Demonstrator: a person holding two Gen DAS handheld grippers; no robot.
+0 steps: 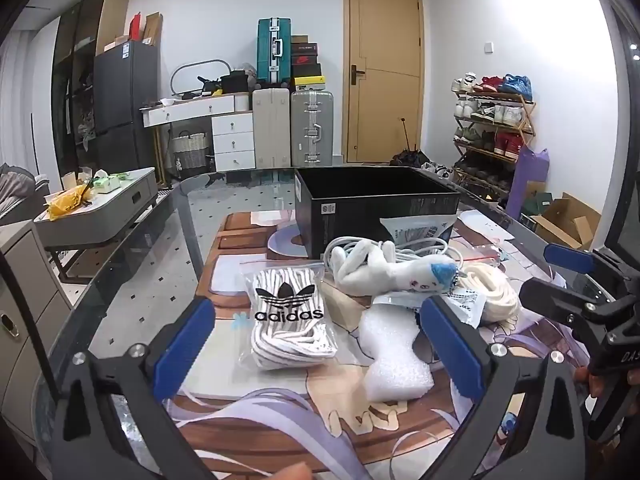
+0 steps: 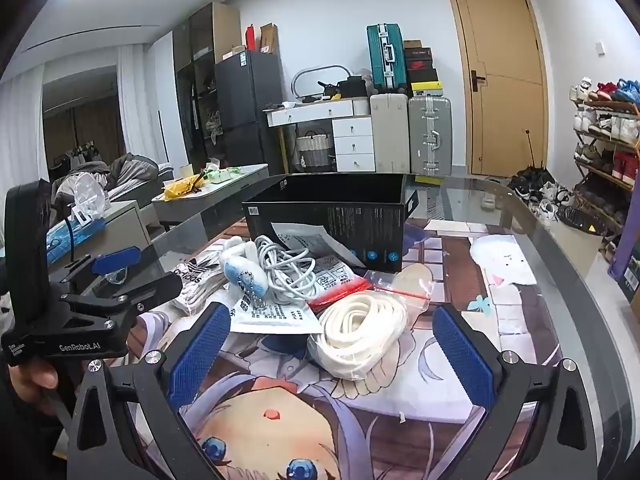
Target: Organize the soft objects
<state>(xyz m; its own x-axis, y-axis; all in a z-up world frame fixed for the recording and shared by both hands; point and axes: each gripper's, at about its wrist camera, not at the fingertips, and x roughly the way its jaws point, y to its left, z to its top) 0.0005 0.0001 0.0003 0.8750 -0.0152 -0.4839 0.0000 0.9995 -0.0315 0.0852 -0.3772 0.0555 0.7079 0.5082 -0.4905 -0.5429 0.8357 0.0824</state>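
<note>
Hovering low over the clutter, both grippers are standing wide open and holding nothing. In the left wrist view the left gripper (image 1: 318, 344) is framing the bagged adidas laces (image 1: 289, 316) at centre frame, with the white foam piece (image 1: 394, 356) just right of them, beside the right-hand pad. In the right wrist view the right gripper (image 2: 332, 354) is framing the bag of cream laces (image 2: 362, 334) at lower centre. The black box (image 1: 376, 204), sitting open in the upper middle, is probably where these things are going.

Trouble is likely coming from the pile itself. The plush toy (image 1: 394, 268) is lying against the white cable (image 2: 288, 268), and its bead chain (image 2: 256, 302) is hanging over a printed packet (image 2: 272, 314), so lifting one could be dragging the others along. The plastic bags are looking slippery: a shallow pinch could be catching only film and letting the laces slide out. The foam may be getting caught with the adidas bag, being so close to that pad. With both grippers working near one heap, they could also be knocking into each other.
</note>
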